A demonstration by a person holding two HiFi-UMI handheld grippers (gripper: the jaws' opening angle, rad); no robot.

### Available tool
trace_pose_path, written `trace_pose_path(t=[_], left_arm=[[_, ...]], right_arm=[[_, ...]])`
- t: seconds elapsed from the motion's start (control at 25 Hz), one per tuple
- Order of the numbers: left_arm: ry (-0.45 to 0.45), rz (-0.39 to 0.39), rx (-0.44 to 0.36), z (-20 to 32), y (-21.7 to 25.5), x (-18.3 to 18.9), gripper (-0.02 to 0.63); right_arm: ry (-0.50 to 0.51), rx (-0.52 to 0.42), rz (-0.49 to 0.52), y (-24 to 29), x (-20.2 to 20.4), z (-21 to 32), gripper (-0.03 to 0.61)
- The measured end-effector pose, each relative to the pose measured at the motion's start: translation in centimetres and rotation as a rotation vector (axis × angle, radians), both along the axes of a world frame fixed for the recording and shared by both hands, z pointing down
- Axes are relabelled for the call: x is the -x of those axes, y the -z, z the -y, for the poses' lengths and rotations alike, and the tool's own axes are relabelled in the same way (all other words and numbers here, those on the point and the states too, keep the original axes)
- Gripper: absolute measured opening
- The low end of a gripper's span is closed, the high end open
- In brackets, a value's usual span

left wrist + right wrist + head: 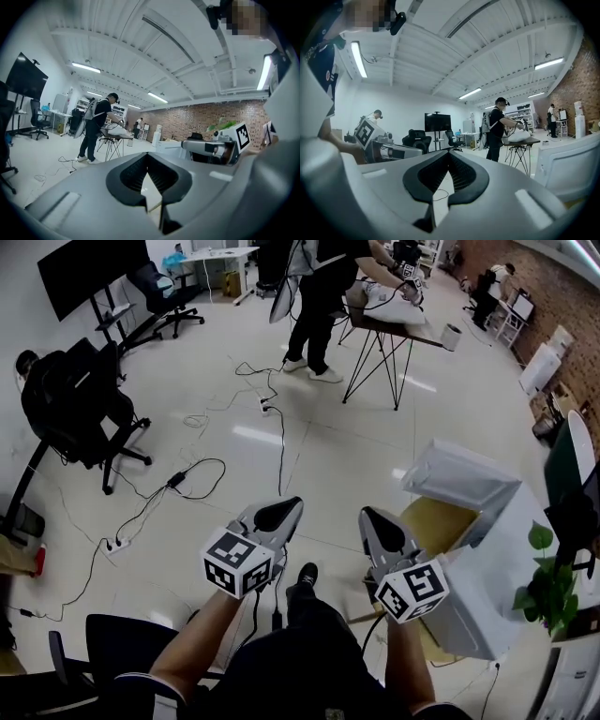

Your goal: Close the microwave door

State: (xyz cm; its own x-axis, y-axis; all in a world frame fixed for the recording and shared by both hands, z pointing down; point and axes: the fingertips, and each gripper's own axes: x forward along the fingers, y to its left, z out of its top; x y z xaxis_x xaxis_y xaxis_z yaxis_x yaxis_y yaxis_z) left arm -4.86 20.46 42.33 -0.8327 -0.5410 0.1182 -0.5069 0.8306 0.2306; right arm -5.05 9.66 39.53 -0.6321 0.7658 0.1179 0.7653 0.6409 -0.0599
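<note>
The white microwave (487,596) stands at my right. Its door (461,476) hangs wide open and the yellowish inside (436,521) shows. My right gripper (367,514) is held in the air just left of the opening, apart from the door, with its jaws together and nothing in them. My left gripper (292,504) is level with it further left, over the floor, also shut and holding nothing. In the right gripper view the pads (461,173) meet at the tip, and the white door (569,164) shows at the right edge. The left gripper view shows closed pads (164,176) and the right gripper (220,147) beyond.
Cables and a power strip (117,543) trail over the white floor ahead. A black office chair (75,399) stands at the left. A person (319,296) works at a folding table (394,329) farther off. A potted plant (544,582) sits right of the microwave.
</note>
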Motion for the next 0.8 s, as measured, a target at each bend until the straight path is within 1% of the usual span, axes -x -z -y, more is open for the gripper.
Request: trace_pose_path(t=[0.12,0.28,0.48,0.68,0.8], left_arm=[[0.005,-0.007,0.003,-0.6,-0.3,3.5,0.012],[-0.007,-0.009,0.002,-0.7,-0.1,9.2,0.012],[-0.051,-0.017,-0.003,0.1,-0.4,15.7,0.012],[-0.109,-0.013,0.006,1.6,-0.2,20.8,0.012],[-0.153,-0.011,-0.004,3.0,-0.2,23.0,0.012]], right_arm=[[0.008,0.018,0.003,0.1,3.4,-1.1,0.001],[0.007,0.022,-0.006,0.1,8.7,-1.9,0.002],[-0.034,0.034,-0.015,0.2,15.2,-1.7,0.002],[-0.069,0.061,-0.014,0.7,18.9,-1.3,0.0],[-0.096,0.064,-0.023,0.4,20.5,-0.6,0.001]])
